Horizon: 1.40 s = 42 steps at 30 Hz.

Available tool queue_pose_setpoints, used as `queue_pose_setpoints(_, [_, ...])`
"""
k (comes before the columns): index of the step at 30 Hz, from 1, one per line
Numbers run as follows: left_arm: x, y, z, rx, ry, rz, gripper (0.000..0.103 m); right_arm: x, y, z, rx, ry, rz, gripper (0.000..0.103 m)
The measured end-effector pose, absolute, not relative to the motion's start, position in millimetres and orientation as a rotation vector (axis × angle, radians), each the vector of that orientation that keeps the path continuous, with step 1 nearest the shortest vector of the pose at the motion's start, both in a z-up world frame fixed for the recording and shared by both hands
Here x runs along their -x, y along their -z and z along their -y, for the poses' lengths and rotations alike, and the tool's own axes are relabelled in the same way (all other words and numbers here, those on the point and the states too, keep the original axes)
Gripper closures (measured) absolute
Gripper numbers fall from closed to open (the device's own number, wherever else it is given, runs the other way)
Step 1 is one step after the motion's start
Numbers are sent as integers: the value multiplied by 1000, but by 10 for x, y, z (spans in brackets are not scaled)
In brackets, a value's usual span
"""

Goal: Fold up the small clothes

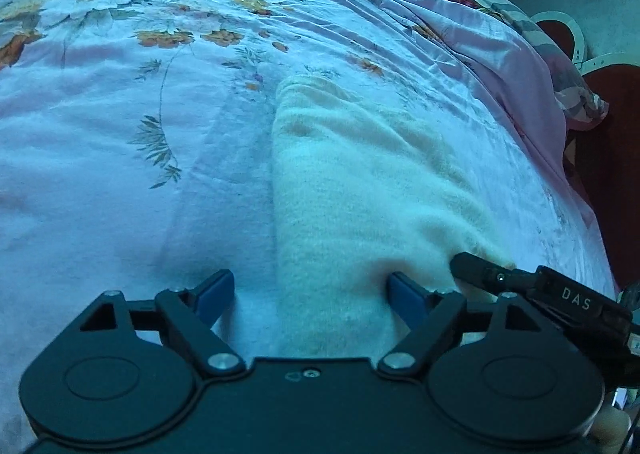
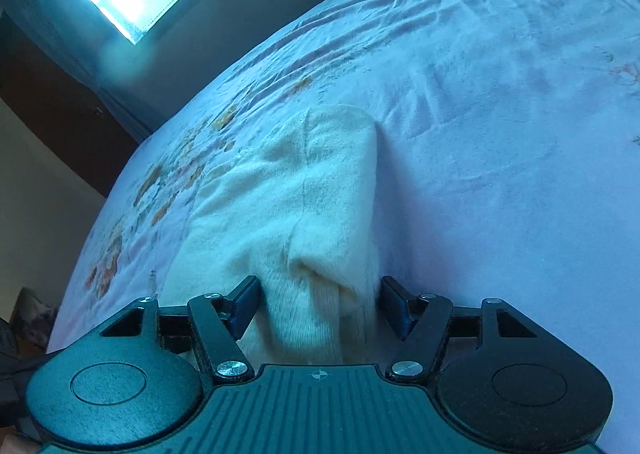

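- The cream fleece garment (image 1: 360,190) lies on the bed (image 1: 120,142), already folded into a long narrow strip (further folds look due).
- Its long axis runs away from both cameras.
- Left gripper (image 1: 310,294) and right gripper (image 2: 318,306) have fingers spread, pressing nothing.

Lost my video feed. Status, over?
Both grippers open: left gripper, right gripper. Cream garment folded on floral bedsheet, between fingers, unclamped. Nothing in the way.
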State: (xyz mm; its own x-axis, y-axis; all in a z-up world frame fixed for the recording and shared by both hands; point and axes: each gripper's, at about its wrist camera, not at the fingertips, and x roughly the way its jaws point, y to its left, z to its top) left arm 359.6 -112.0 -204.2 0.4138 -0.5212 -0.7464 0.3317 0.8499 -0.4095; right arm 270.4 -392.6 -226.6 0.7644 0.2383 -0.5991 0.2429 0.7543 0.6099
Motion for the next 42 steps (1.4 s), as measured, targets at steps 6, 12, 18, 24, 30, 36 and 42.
queue_pose_setpoints(6, [-3762, 2145, 1248, 295, 586, -1046, 51, -2912, 2330, 3927, -746, -9, -717, 64])
queue_pose_setpoints(12, [-3627, 1928, 1265, 255, 577, -987, 73, -2846, 2146, 3770, -700, -15, -657, 75])
queue_pose_setpoints(18, [-3378, 1427, 932, 256, 583, -886, 73, -2660, 1637, 3451, -631, -105, -570, 76])
queue_pose_setpoints(24, [-2955, 975, 407, 221, 570, -798, 73, -2325, 1232, 2931, -585, -205, -520, 76])
queue_pose_setpoints(30, [-2471, 991, -19, 150, 519, -767, 73, -1954, 1253, 2379, -547, -267, -542, 76])
queue_pose_setpoints(36, [-2174, 1304, -286, 146, 478, -783, 73, -1745, 1572, 2058, -529, -276, -594, 76])
queue_pose_setpoints(42, [-2064, 1786, -385, 168, 426, -849, 63, -1682, 1942, 2011, -477, -228, -680, 76])
